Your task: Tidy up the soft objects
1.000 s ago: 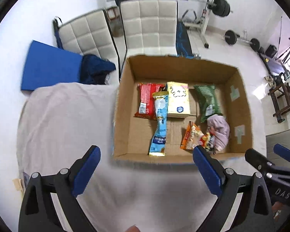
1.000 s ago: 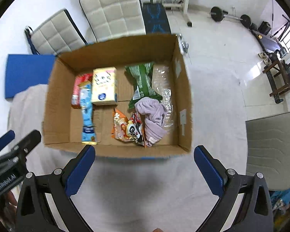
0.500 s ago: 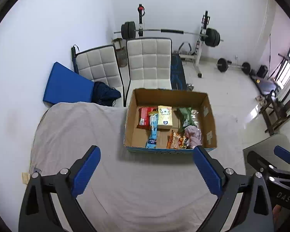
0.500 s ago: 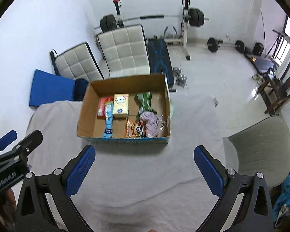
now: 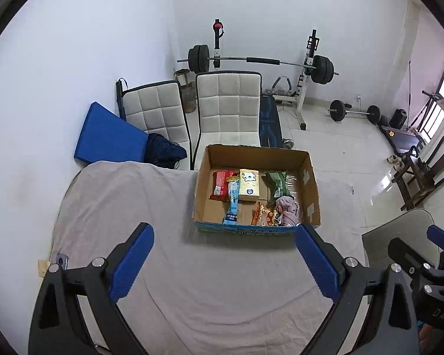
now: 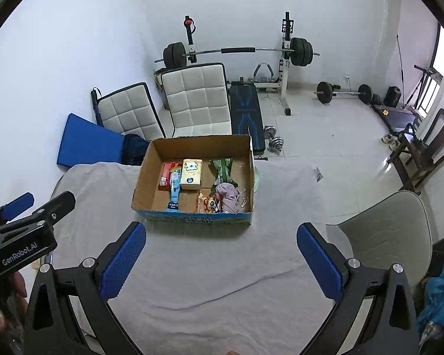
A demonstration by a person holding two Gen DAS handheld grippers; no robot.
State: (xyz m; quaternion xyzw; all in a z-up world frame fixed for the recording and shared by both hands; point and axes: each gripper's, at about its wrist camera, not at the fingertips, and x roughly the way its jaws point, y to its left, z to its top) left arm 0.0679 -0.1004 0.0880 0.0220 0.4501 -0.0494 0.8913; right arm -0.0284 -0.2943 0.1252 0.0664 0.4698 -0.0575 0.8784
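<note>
An open cardboard box (image 5: 309, 183) (image 6: 142, 177) stands on a table covered by a grey cloth (image 5: 133, 207) (image 6: 281, 207). Inside lie a red packet (image 5: 220, 183), a blue pouch (image 5: 232, 204), a yellow pack (image 5: 248, 185), a green bag (image 5: 276, 182), an orange snack bag (image 5: 265, 216) and a pink cloth (image 5: 287, 210) (image 6: 228, 196). My left gripper (image 5: 225, 263) is open and empty, well short of the box. My right gripper (image 6: 220, 260) is open and empty too, held back from the box. Each gripper shows at the edge of the other's view.
Two white padded chairs (image 5: 228, 103) and a blue mat (image 5: 109, 136) stand behind the table. A barbell rack (image 5: 260, 59) and dumbbells (image 6: 272, 142) are on the floor beyond. A beige chair (image 6: 387, 230) is at the table's right side.
Both grippers have pulled back and up from right over the box; the box now looks small and far. Both stay open and empty. The box contents have not moved.
</note>
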